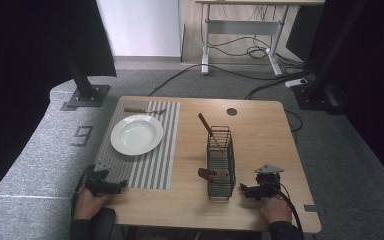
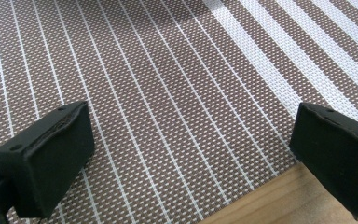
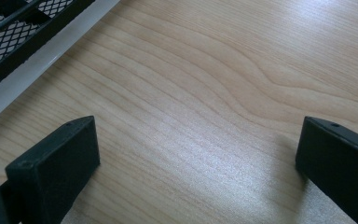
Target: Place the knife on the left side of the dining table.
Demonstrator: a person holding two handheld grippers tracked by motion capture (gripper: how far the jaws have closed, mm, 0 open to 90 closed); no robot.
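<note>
Both open and empty: left gripper (image 1: 111, 186) over striped placemat (image 1: 145, 165), right gripper (image 1: 245, 191) beside upright wire caddy (image 1: 220, 161), long axis running away across worktop (image 1: 260, 130).

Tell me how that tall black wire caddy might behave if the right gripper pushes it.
The wire caddy looks tall and narrow, so a high push may tip it. Its open mesh suggests it is light and would probably slide on the smooth wooden table. The utensils inside might rattle or shift.

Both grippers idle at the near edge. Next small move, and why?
Probably swing the right gripper left toward the wooden handle poking from the wire caddy. Its jaws stand open over bare table, the caddy just beside it. The left gripper waits open over the striped placemat.
</note>
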